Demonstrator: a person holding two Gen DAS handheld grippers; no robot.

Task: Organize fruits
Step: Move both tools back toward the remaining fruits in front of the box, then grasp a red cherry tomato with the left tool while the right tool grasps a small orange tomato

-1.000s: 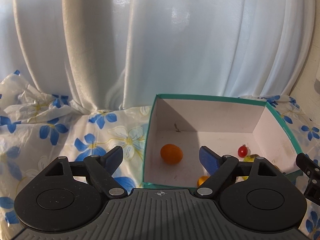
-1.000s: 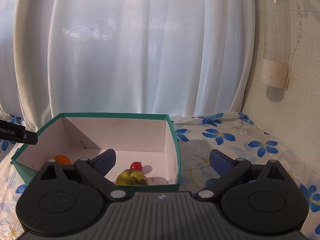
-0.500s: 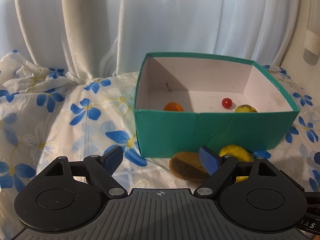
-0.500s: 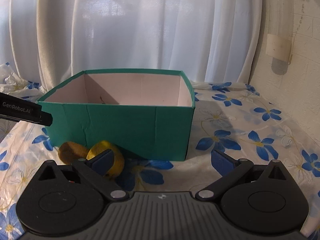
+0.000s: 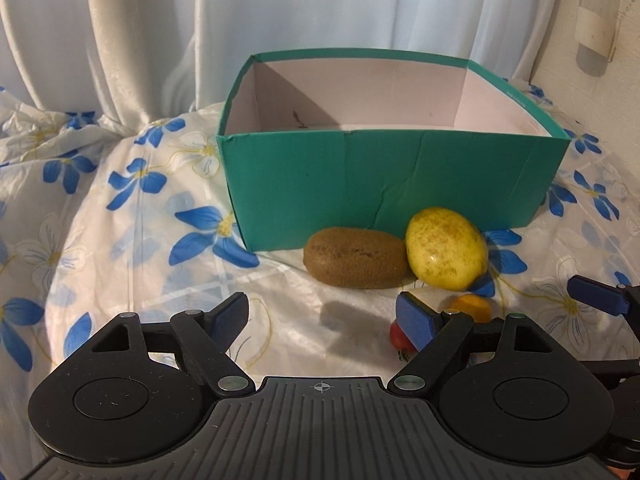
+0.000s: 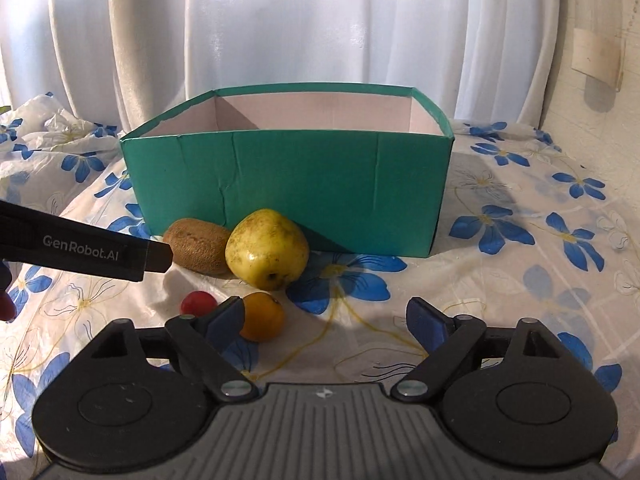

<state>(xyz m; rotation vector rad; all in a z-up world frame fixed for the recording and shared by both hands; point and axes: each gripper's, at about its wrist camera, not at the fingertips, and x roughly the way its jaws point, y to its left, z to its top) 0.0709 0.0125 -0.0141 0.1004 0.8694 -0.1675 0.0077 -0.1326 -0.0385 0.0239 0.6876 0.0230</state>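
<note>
A teal box (image 5: 384, 184) (image 6: 288, 188) stands on the floral cloth, and its floor is hidden from this low angle. In front of it lie a brown kiwi (image 5: 356, 258) (image 6: 198, 252) and a yellow fruit (image 5: 446, 248) (image 6: 266, 254), touching each other. Nearer are a small orange fruit (image 5: 472, 308) (image 6: 262, 316) and a red cherry tomato (image 5: 400, 338) (image 6: 198, 303). My left gripper (image 5: 324, 316) is closing on nothing, short of the kiwi. My right gripper (image 6: 326, 318) is closing too. The orange fruit sits just inside its left finger, and no pad presses on it.
A white curtain (image 6: 280, 32) hangs behind the box and a pale wall (image 6: 600, 60) rises at the right. The floral cloth (image 5: 120, 240) bunches up at the far left. In the right wrist view the left gripper's black body (image 6: 80, 248) reaches in beside the kiwi.
Both views have dropped from over the open box to low in front of it. The fruits on the cloth have come into sight. The right jaws have narrowed.
</note>
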